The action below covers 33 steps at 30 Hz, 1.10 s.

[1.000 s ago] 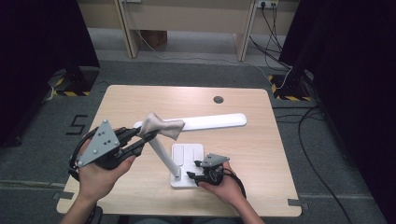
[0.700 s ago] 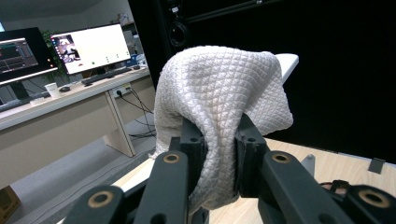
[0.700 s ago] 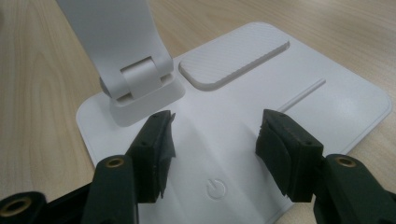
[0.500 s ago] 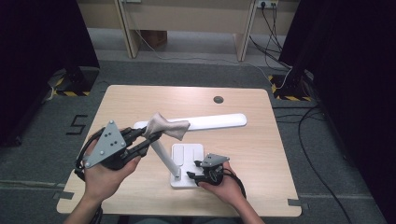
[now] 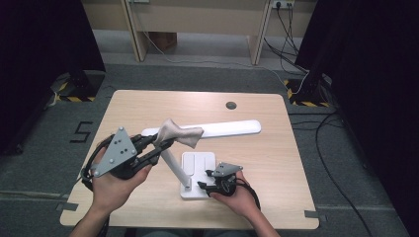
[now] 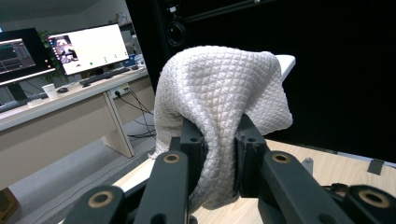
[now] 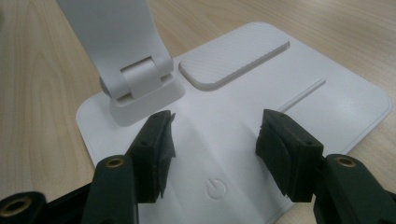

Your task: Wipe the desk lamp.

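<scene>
Monitors show behind left gripper's cloth.

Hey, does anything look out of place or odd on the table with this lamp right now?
Nothing is spilled or broken. The one unusual thing is the white cloth draped over the desk lamp head, and the left gripper holds it there. The right gripper rests open on the lamp's base.

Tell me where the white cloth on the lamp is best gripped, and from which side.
Grip the white cloth at its bunched hanging fold on the near side of the lamp head, coming from the person's left, as the left gripper does. The cloth drapes over the bar, so the loose fold below it gives the jaws something to pinch; in the left gripper view they are closed on it.
</scene>
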{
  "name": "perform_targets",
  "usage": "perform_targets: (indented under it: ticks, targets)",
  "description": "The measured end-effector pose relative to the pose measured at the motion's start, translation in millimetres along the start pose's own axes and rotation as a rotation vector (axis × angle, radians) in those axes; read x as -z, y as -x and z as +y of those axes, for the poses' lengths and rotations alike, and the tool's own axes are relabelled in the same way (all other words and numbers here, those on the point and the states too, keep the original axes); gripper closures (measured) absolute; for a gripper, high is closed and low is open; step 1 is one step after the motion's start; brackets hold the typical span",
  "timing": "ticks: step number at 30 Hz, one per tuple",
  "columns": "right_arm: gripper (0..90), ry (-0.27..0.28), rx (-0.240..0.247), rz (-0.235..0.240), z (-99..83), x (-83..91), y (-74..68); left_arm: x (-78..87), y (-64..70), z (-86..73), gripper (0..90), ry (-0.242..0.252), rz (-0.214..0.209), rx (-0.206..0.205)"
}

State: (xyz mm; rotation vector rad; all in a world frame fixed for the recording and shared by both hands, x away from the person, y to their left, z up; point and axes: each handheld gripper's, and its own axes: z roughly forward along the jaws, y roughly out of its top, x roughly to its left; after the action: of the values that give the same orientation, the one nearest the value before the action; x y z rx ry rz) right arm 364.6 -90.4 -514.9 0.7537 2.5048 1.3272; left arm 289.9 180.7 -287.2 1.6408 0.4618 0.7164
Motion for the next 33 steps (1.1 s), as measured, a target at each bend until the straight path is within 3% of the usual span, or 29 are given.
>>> perform_targets:
  ticks: [33]
  targets:
    - [44.8,0.000,-0.001,0.001,0.1,0.1,0.1,-9.6,3.8,3.2,77.2,-0.005,-0.019,-0.004]
